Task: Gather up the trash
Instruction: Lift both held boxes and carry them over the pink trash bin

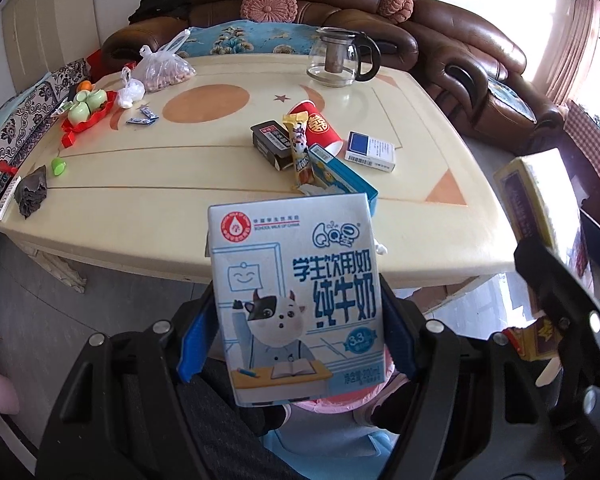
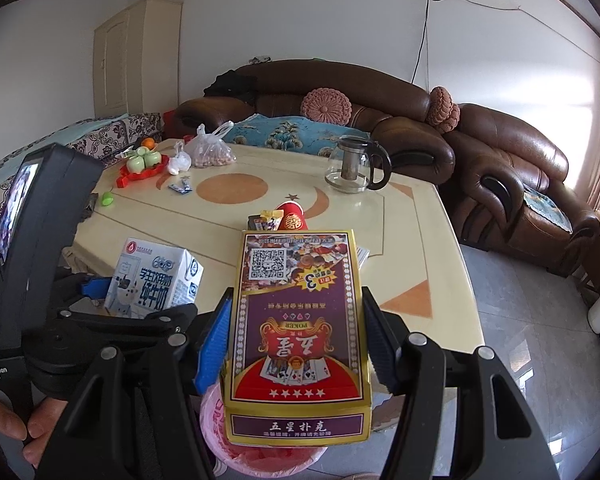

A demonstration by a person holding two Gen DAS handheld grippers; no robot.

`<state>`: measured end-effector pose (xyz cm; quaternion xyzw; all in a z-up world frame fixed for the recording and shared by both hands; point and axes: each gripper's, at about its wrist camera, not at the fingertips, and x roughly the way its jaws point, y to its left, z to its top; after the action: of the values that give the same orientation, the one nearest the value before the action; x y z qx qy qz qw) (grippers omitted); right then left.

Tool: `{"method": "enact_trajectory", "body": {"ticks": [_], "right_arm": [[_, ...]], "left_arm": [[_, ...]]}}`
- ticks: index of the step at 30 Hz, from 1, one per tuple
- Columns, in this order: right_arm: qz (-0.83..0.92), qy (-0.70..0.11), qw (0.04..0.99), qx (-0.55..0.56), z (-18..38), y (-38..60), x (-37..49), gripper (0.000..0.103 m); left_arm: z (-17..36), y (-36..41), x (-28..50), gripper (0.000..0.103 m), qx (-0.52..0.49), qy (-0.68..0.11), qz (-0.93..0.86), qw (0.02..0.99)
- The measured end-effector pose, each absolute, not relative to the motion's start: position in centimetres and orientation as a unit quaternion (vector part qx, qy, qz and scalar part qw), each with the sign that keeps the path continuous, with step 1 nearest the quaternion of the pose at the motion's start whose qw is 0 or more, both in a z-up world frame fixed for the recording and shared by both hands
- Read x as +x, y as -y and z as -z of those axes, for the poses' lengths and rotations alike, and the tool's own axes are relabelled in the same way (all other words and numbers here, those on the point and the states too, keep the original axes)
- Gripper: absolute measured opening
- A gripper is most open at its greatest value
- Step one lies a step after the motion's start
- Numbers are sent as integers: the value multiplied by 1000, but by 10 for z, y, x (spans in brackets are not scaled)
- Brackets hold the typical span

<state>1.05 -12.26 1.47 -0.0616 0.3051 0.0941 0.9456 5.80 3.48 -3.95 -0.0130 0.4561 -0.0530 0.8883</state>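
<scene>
Both grippers tilt downward off the near edge of the cream table (image 2: 440,240), over a pink-lined bin (image 2: 260,456). The left gripper (image 1: 296,336) clamps a blue-and-white milk carton (image 1: 296,300) between its blue pads. The right gripper (image 2: 296,340) pinches a purple-and-gold playing-card box (image 2: 298,332), label upside down, directly above the bin's mouth.

milk carton (image 1: 296,300): coated paperboard, smooth, slight sheen
card box (image 2: 298,332): cardboard, glossy print, shiny gold foil edges
table (image 1: 148,208): smooth cream top, polished, orange inlays
sofa (image 2: 508,168): brown leather, glossy, creased
teapot (image 1: 338,58): clear glass, black plastic handle
cup (image 1: 320,126): red paper, matt
bin liner (image 2: 236,440): thin pink plastic film, crinkled
left gripper (image 1: 296,344): black matt plastic, blue ribbed pads
right gripper (image 2: 298,340): same finish
</scene>
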Motion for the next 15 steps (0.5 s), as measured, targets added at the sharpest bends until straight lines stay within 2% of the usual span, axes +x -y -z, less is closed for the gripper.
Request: {"method": "enact_trajectory", "body": {"ticks": [15], "right_arm": [[-84, -325, 940, -60, 0, 126, -9, 58]], "left_arm": [[55, -31, 41, 70, 0, -464, 58, 884]]}}
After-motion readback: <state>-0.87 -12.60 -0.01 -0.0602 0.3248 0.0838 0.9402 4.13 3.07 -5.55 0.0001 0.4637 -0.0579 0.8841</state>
